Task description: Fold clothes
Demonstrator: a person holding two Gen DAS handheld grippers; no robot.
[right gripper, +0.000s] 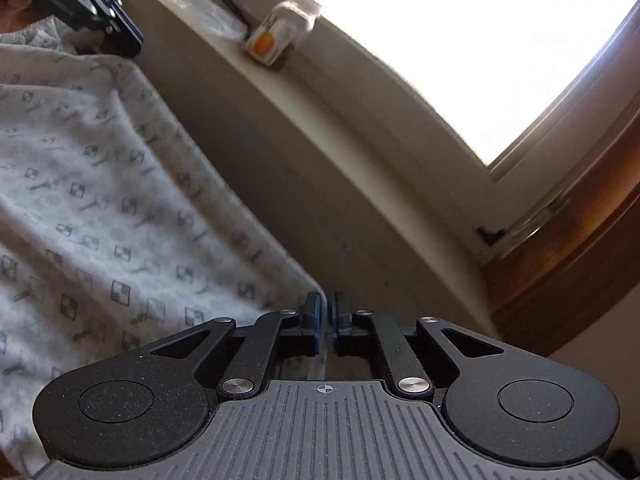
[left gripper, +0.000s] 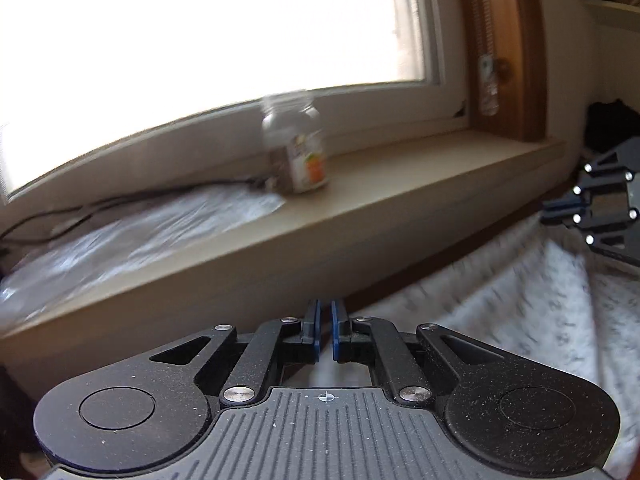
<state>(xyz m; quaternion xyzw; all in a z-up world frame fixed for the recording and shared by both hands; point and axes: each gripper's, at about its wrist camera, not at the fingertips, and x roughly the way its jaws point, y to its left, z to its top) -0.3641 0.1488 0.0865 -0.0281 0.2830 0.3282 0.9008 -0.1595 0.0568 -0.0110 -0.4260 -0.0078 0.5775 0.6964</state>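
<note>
We held a pale printed cloth point(right gripper: 100, 200) up beside the window sill point(left gripper: 400, 196), stretched between our two grippers. The right gripper point(right gripper: 327, 320) had its jaws drawn nearly together, and the cloth's corner ran right into them, so we judged it pinched there. The left gripper point(left gripper: 325, 332) showed the same narrow slit between its jaws, with pale fabric visible just under them; whether it truly clamped the cloth we could not tell from its own view. From the right gripper the cloth spread away to the left, its upper edge running along the sill's front face toward the other gripper; from the left gripper it spread to the right. That long edge lay roughly parallel to the sill, on which a jar point(left gripper: 298, 148) stood beside a crinkled plastic sheet point(left gripper: 132, 232). Both grippers sat at opposite ends of that edge, neither nearer, so any fold, we judged, would mean bringing the ends together.
</note>
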